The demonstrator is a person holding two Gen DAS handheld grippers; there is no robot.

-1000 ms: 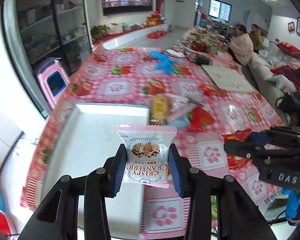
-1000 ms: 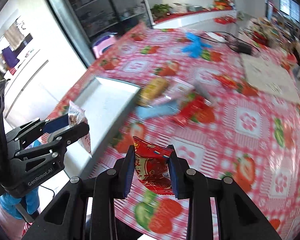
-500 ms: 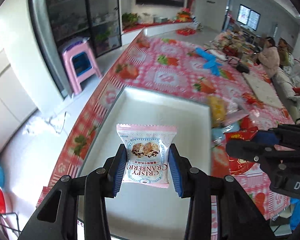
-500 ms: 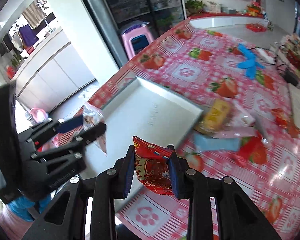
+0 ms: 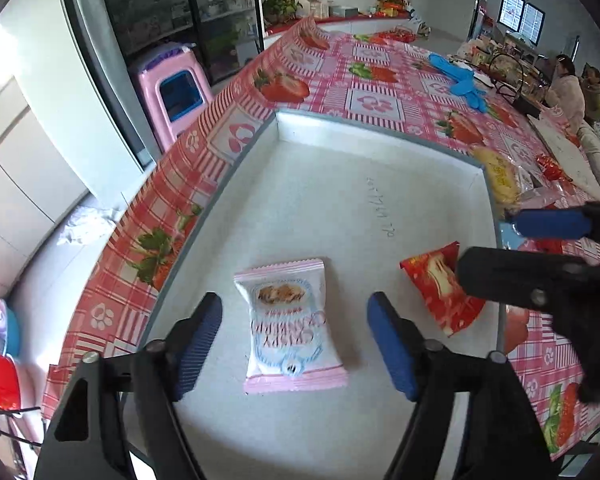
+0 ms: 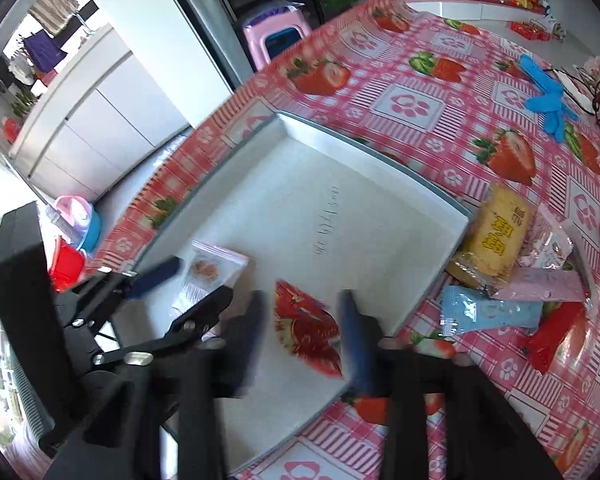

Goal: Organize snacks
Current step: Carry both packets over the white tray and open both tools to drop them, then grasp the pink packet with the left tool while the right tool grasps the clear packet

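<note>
Now both snacks lie flat in the white tray point(image 5: 380, 132): pink packet point(image 5: 290, 326) near its front edge, red packet point(image 5: 440, 292) toward its right wall. A second ago each was pinched. Left tool point(image 5: 294, 344) and right tool point(image 6: 300, 332) are opening, pads clear. Remaining snacks point(image 6: 500, 264) wait on the desk point(image 6: 440, 92) beside the tray.

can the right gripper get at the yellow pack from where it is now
Probably yes. The right gripper is opening over the red packet in the tray; the yellow pack lies just beyond the tray's right wall, top uncovered, nothing between.
</note>
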